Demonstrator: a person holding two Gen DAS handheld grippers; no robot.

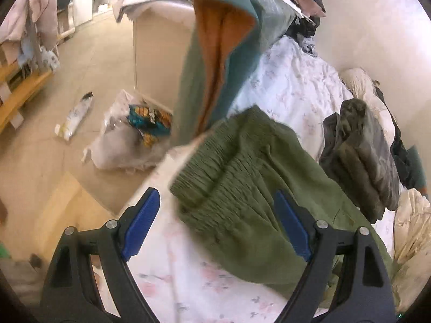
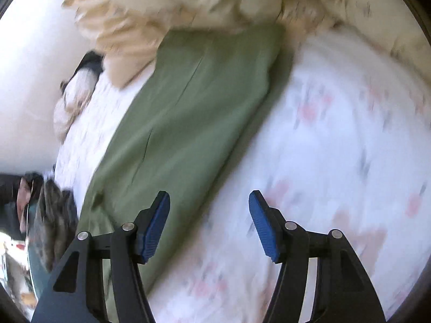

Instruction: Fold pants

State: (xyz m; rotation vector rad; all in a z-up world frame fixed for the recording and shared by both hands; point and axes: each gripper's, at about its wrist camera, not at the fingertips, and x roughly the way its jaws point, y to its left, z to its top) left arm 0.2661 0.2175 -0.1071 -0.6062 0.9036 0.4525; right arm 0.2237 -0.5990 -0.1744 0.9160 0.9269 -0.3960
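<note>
The left hand-held gripper [image 1: 216,226] is spread wide and grips nothing; it hangs tilted down over the elastic waistband of the green pants [image 1: 242,188], its blue pads [image 1: 141,223] to either side of the bunched waist but not touching it as far as the blurred view shows. The right hand-held gripper [image 2: 209,223] is likewise apart and empty, pointing down at the bed [image 2: 336,148]; its left pad [image 2: 156,226] is over the edge of the pants [image 2: 188,102], the other over bare floral sheet.

The pants lie flat on the bed, the waist near the bed's edge in the left view, the legs running toward a cream blanket [image 2: 188,2] in the right view. Beside them sits a pile of dark folded clothes [image 1: 361,156]. A teal garment with orange lining [image 1: 215,62] hangs in front of the left camera. On the floor lie a plastic bag [image 1: 129,134] and a packet [image 1: 76,115]. No writing is legible.
</note>
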